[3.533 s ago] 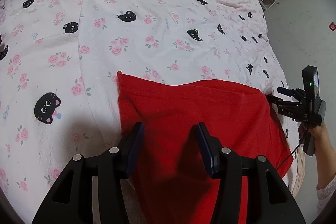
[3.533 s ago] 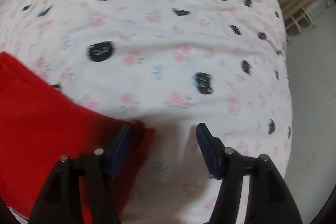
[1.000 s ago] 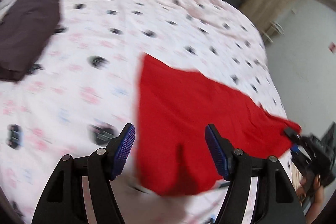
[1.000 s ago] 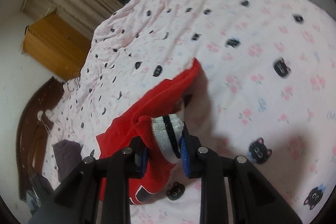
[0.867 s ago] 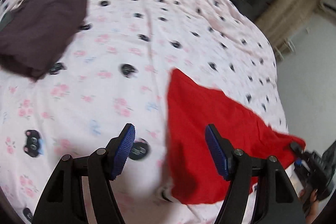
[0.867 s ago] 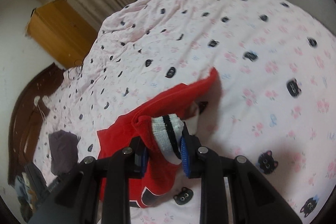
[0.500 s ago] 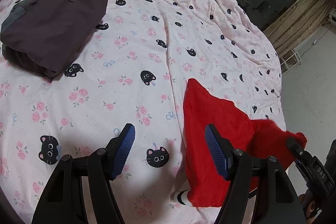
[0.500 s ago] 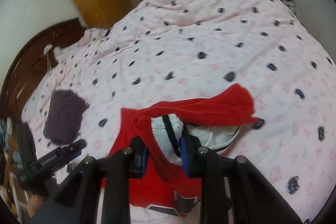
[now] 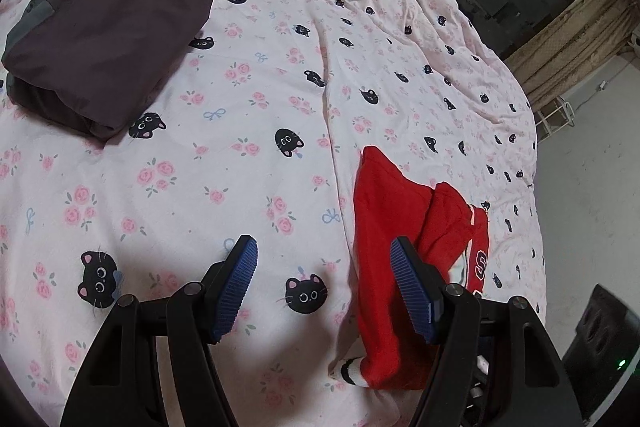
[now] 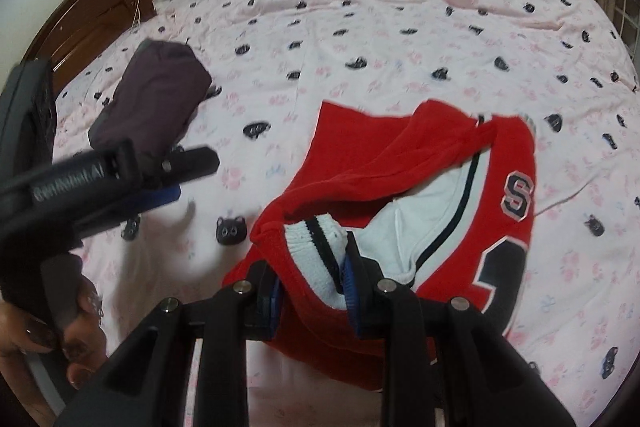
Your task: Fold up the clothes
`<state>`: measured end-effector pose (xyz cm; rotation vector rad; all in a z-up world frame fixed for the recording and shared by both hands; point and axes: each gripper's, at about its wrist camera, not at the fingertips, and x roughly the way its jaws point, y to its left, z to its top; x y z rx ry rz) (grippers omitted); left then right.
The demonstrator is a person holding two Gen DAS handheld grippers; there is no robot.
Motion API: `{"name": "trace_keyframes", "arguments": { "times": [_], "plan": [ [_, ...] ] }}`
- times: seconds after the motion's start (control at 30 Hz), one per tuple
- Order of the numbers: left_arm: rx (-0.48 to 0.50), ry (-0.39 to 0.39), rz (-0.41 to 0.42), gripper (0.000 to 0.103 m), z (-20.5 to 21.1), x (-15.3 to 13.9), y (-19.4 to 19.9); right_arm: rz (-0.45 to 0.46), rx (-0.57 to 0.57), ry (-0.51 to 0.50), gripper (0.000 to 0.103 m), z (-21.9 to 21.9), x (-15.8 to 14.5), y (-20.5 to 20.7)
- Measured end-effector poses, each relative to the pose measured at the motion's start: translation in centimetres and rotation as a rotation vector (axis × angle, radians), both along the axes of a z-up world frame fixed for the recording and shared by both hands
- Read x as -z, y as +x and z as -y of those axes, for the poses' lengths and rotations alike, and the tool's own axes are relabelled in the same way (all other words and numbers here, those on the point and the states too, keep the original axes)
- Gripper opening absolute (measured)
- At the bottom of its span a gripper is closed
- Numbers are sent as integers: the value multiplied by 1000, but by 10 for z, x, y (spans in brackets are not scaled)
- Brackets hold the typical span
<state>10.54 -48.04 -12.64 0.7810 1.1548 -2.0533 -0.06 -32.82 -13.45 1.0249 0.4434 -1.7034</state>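
A red jersey (image 10: pixel 404 179) with a white lining, a black stripe and an "S" patch lies partly folded on the pink cat-print bedsheet (image 10: pixel 400 27). My right gripper (image 10: pixel 312 291) is shut on its white, black-striped ribbed cuff (image 10: pixel 316 239), holding it lifted over the garment. In the left wrist view the same red jersey (image 9: pixel 388 227) sits at the lower right. My left gripper (image 9: pixel 324 287) hangs open above the bare sheet just left of it, holding nothing. That left gripper (image 10: pixel 172 171) also shows at the left of the right wrist view.
A folded dark purple garment (image 9: pixel 108 27) rests at the far left of the bed, also seen as a dark bundle (image 10: pixel 156 95) from the right wrist. A wooden headboard (image 10: pixel 104 7) is behind it. A person's hand (image 10: pixel 60 339) holds the left tool. Floor (image 9: pixel 592 187) lies right of the bed.
My right gripper closed on the striped cuff and carried it up and leftwards over the jersey, folding it. My left gripper let the jersey go and swung left over the bare sheet.
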Motion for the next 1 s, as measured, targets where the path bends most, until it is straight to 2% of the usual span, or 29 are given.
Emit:
{"name": "trace_keyframes", "arguments": {
  "times": [0.43, 0.57, 0.63, 0.7, 0.8, 0.83, 0.87, 0.9, 0.97, 1.0],
  "plan": [
    [20, 22, 25, 64, -2, 5, -4, -65, -65, 64, 28, -4, 14, 24],
    [13, 26, 23, 64, -1, 6, -3, -118, -75, 26, 28, -10, 4, 33],
    [11, 26, 25, 64, -1, 6, -3, -135, -98, 48, 28, -8, 6, 38],
    [13, 30, 30, 64, -1, 7, -4, -136, -133, 94, 36, -3, 17, 43],
    [24, 41, 37, 64, -3, 11, -4, -141, -139, 120, 39, 1, 25, 44],
    [31, 43, 41, 64, -4, 12, -4, -122, -141, 99, 40, -2, 18, 40],
    [37, 45, 46, 64, -6, 13, -4, -102, -144, 75, 45, -7, 11, 36],
    [43, 46, 51, 64, -7, 14, -5, -81, -146, 51, 57, -11, 4, 33],
    [57, 44, 69, 64, -11, 16, -6, -40, -150, 2, 73, -20, -11, 25],
    [68, 45, 77, 64, -12, 17, -7, -19, -152, -22, 76, -24, -18, 22]
  ]
}}
